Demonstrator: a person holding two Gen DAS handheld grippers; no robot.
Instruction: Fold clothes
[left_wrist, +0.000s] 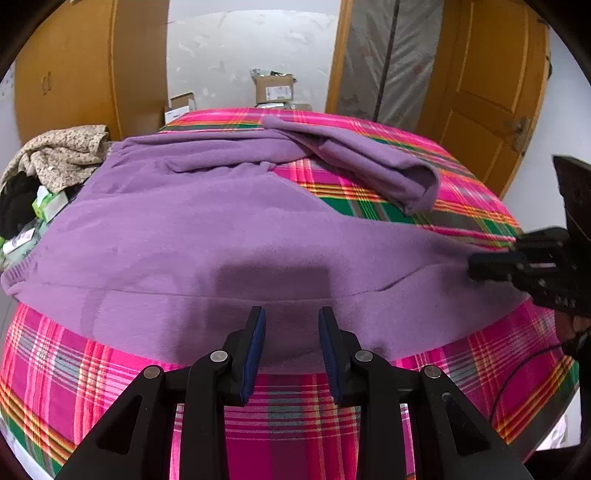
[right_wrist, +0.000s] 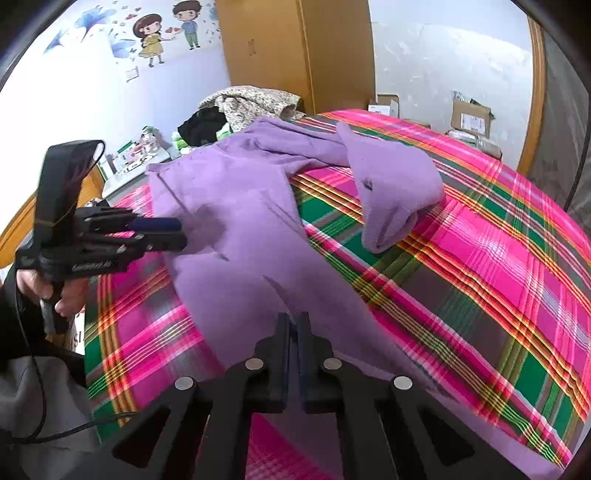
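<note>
A purple sweater (left_wrist: 207, 229) lies spread flat on a bed with a pink plaid sheet (left_wrist: 92, 373). One of its sleeves (left_wrist: 373, 162) is folded over at the far right. My left gripper (left_wrist: 291, 317) is open just above the sweater's near edge, blue pads apart with nothing between them. In the right wrist view the left gripper (right_wrist: 177, 232) hovers over the sweater (right_wrist: 236, 206), held by a hand. My right gripper (right_wrist: 294, 321) has its pads together, pinching the purple fabric at the near end. In the left wrist view the right gripper (left_wrist: 476, 267) sits at the sweater's right edge, where a crease runs to its tip.
A heap of floral and black clothes (left_wrist: 62, 155) sits at the bed's far left, with small boxes (left_wrist: 48, 206) beside it. Cardboard boxes (left_wrist: 275, 88) stand on the floor beyond the bed. Wooden wardrobe (left_wrist: 70, 70) and door (left_wrist: 491, 92) line the walls. A black cable (left_wrist: 517, 373) trails at the right.
</note>
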